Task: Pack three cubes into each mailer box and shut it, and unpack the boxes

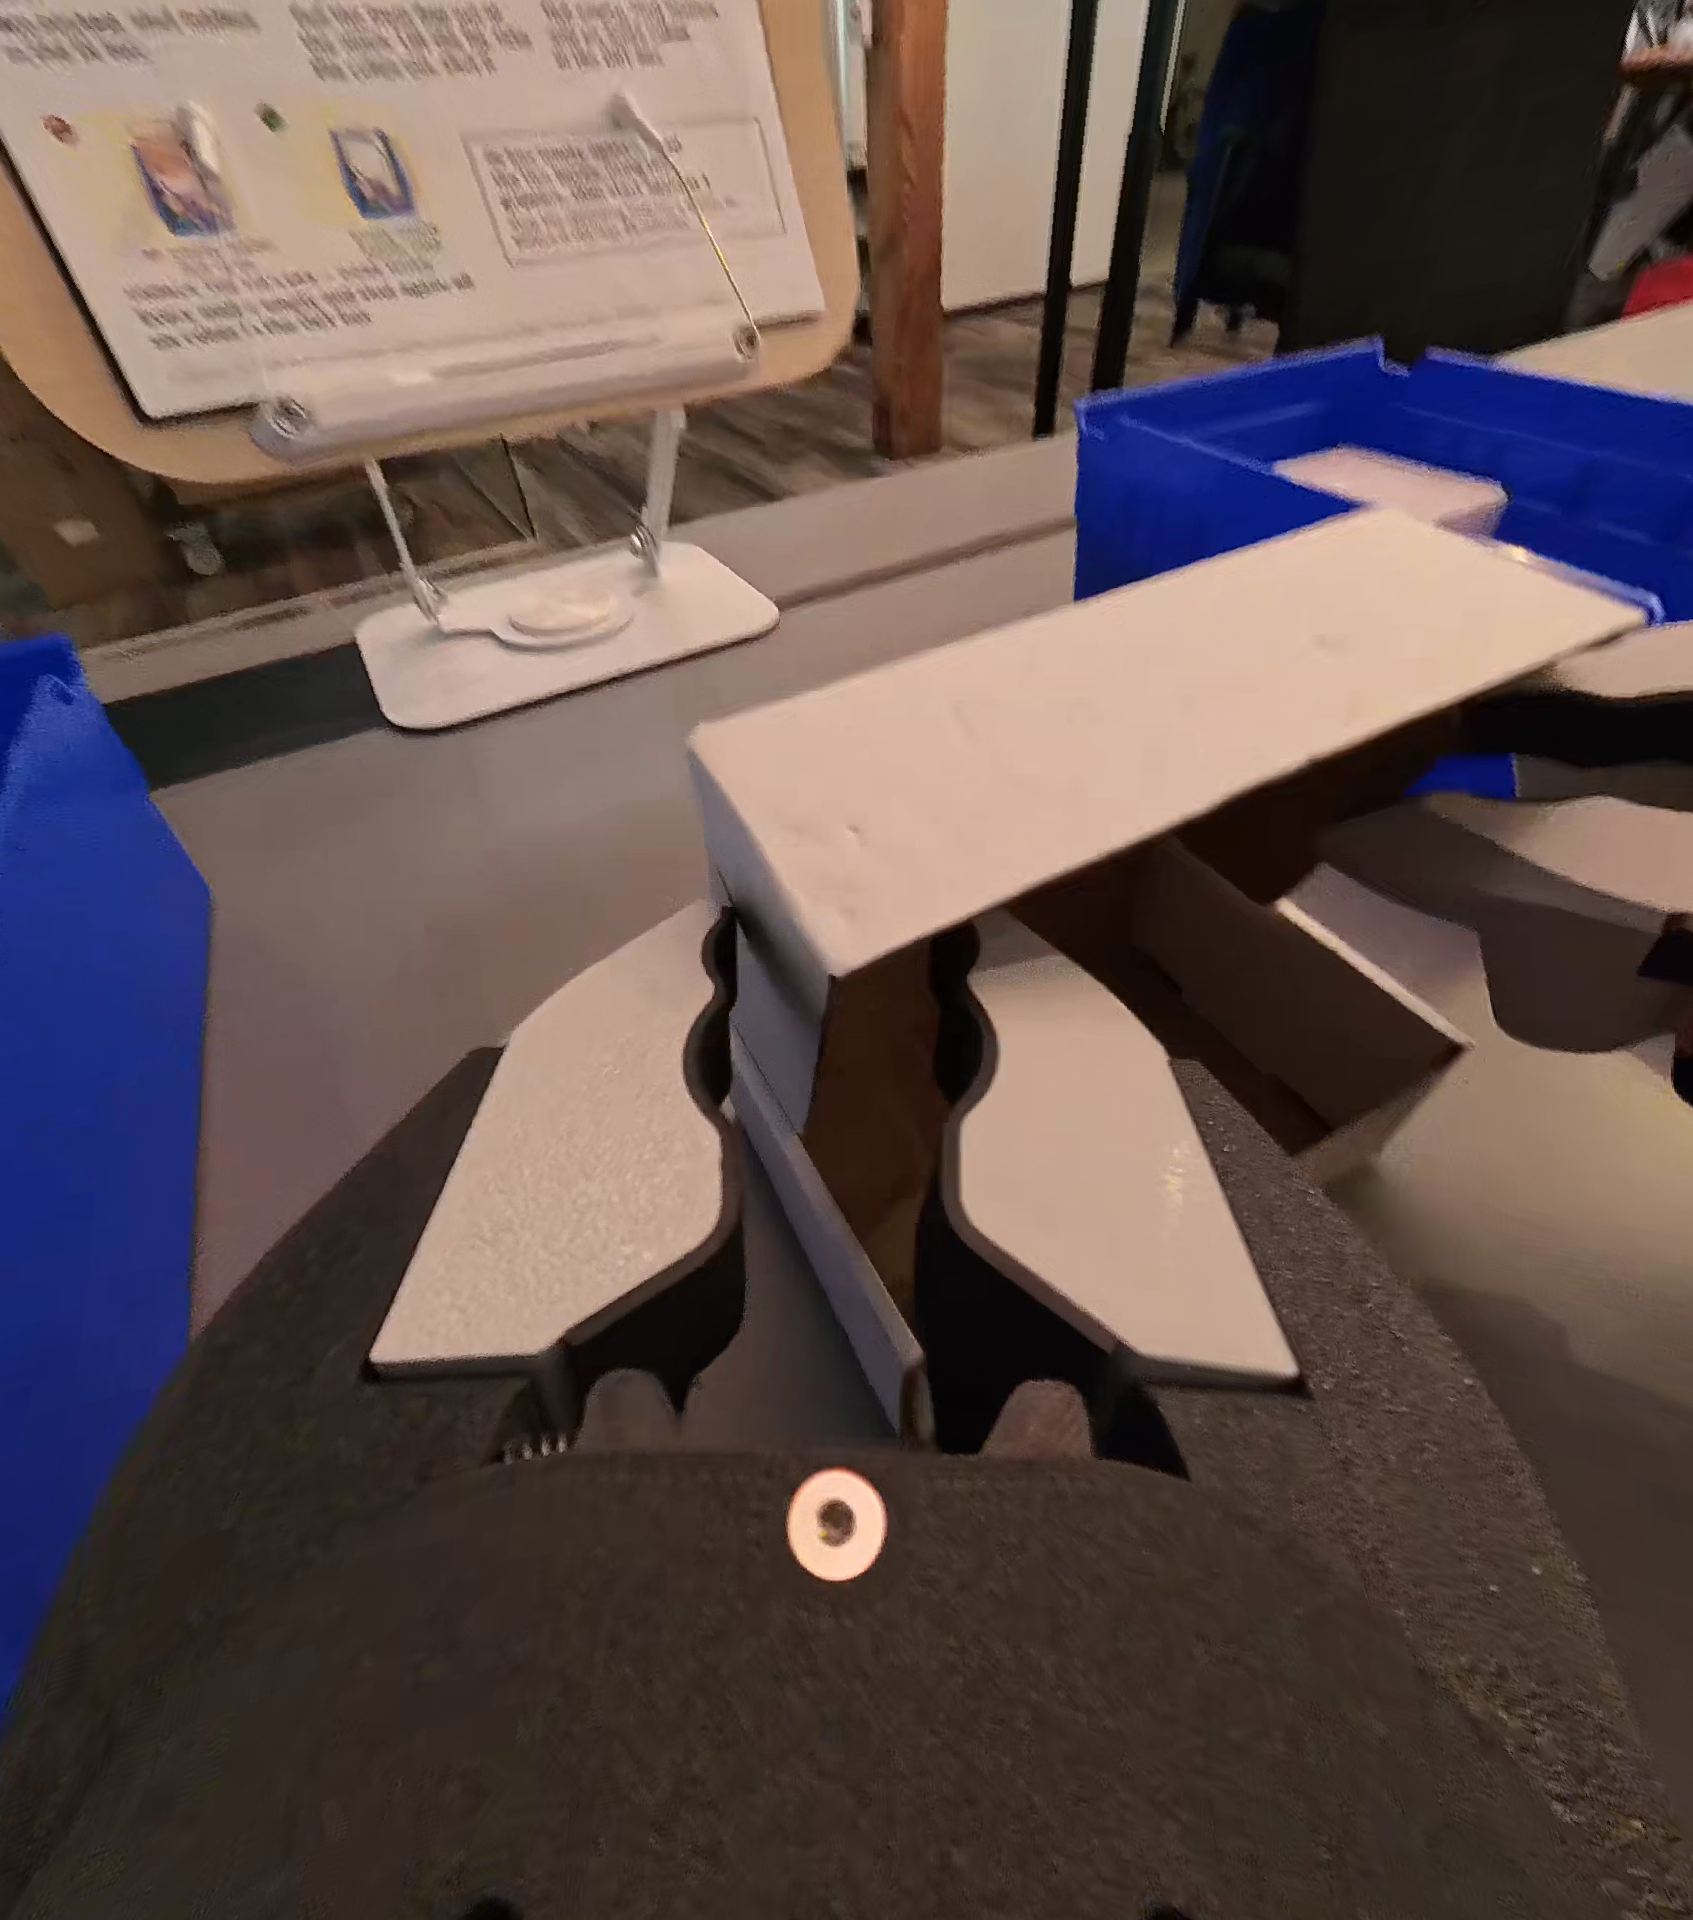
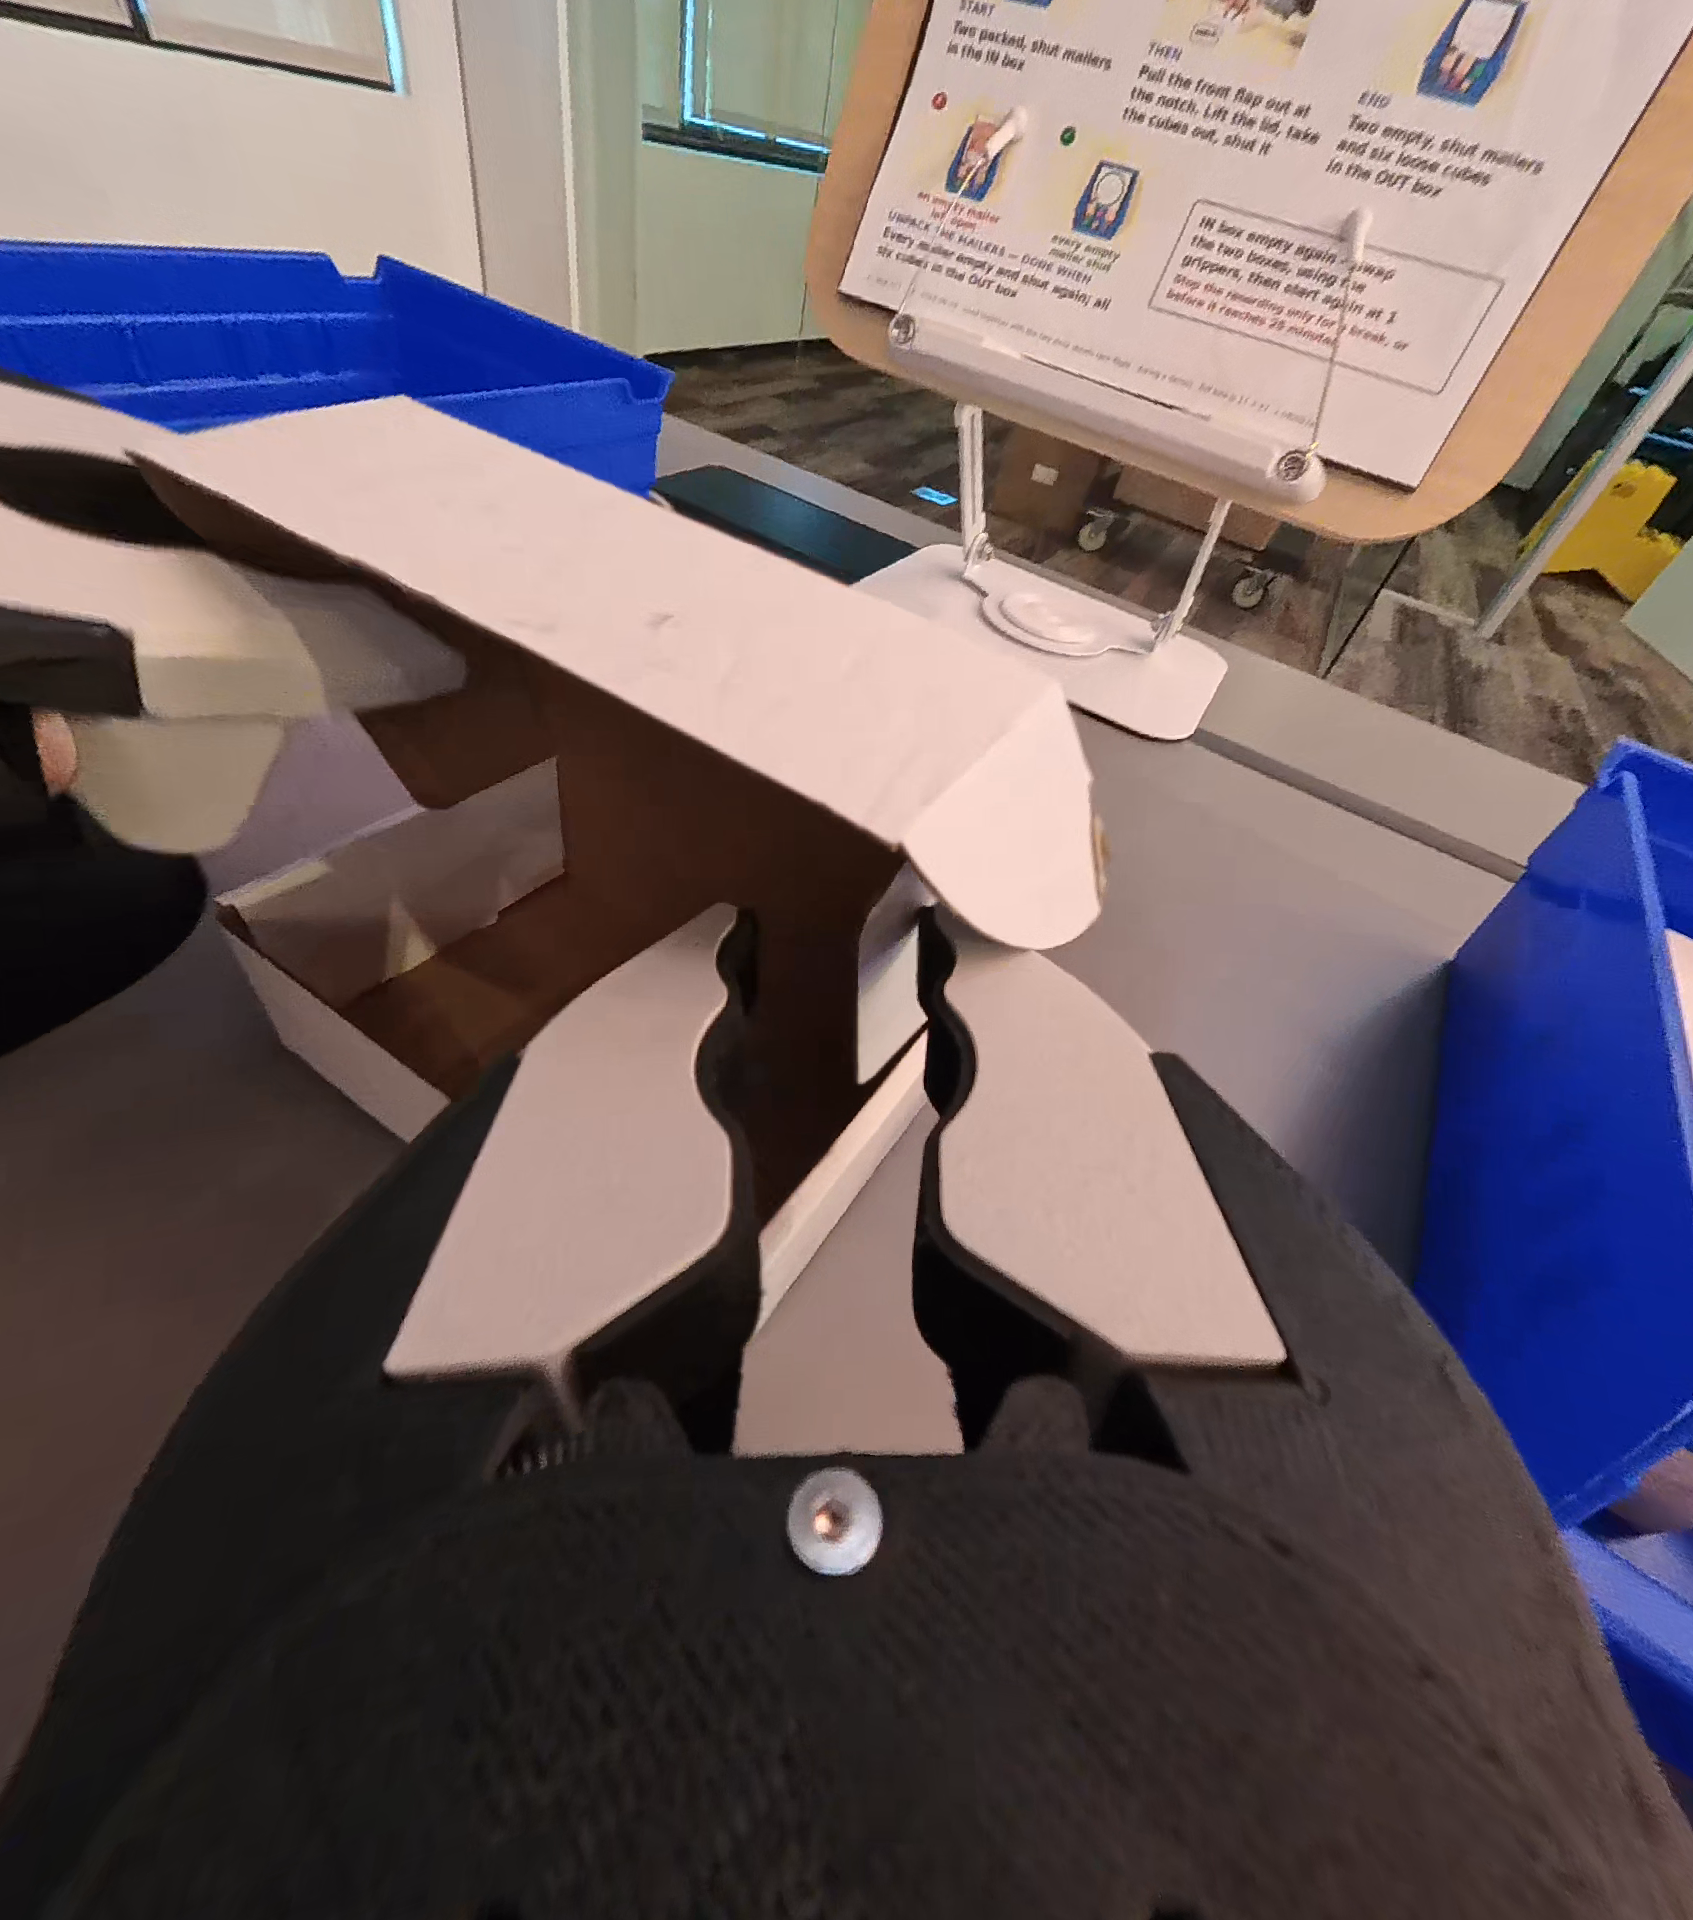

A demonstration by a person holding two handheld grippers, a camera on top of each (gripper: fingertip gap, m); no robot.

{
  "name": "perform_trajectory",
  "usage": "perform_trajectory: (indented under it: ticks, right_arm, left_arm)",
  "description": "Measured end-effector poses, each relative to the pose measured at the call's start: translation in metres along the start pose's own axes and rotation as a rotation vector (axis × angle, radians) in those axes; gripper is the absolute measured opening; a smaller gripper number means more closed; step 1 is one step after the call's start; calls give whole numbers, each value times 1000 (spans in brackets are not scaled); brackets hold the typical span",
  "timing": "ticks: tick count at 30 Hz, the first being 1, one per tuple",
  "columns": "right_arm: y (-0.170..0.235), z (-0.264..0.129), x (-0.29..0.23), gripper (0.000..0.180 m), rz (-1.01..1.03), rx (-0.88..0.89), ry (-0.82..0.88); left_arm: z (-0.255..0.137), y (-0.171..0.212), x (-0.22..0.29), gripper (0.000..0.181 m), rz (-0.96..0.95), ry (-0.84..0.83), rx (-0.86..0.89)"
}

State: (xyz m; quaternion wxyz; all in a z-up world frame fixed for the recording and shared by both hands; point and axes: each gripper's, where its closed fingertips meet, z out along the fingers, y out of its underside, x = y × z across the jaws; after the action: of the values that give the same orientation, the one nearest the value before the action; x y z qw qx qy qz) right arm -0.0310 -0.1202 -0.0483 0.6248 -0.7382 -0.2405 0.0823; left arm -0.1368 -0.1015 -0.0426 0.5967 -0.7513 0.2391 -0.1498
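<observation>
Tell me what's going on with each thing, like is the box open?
mailer box: lid partly raised, not shut.
left gripper: fingers closed on the box's end wall.
right gripper: fingers closed on the opposite end wall.
blue bin: open-topped, a white box inside.
instruction sheet: upright on its stand.

The lid (image 1: 1112, 748) hides the mailer box's (image 2: 374, 935) inside.

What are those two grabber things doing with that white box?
A person is working a white mailer box on the grey table with two hand-held grippers. The left gripper pinches one end of the box and the right gripper pinches the other end. The lid is partway up, so the box is not shut. Blue bins sit on both sides.
</observation>
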Motion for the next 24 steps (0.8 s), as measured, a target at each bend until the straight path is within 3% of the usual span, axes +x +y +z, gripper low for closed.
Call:
perform_trajectory:
  ticks: [3,11,17,21,24]
  right_arm:
    - [4,-2,-4,33,22,-11,-33]
    - [26,-7,-12,34,51,-80,-87]
    - [41,-24,8,35,79,-117,-17]
    - [25,-31,16,43,-163,-40,59]
    - [16,-27,7,45,-374,-11,108]
  left_arm:
    - [-3,14,11,51,-10,57,-58]
    - [-15,38,18,48,-95,130,-146]
    - [-27,37,6,45,-91,50,-84]
    - [-35,33,3,46,4,-29,-98]
    - [-37,28,-5,50,176,-152,-104]
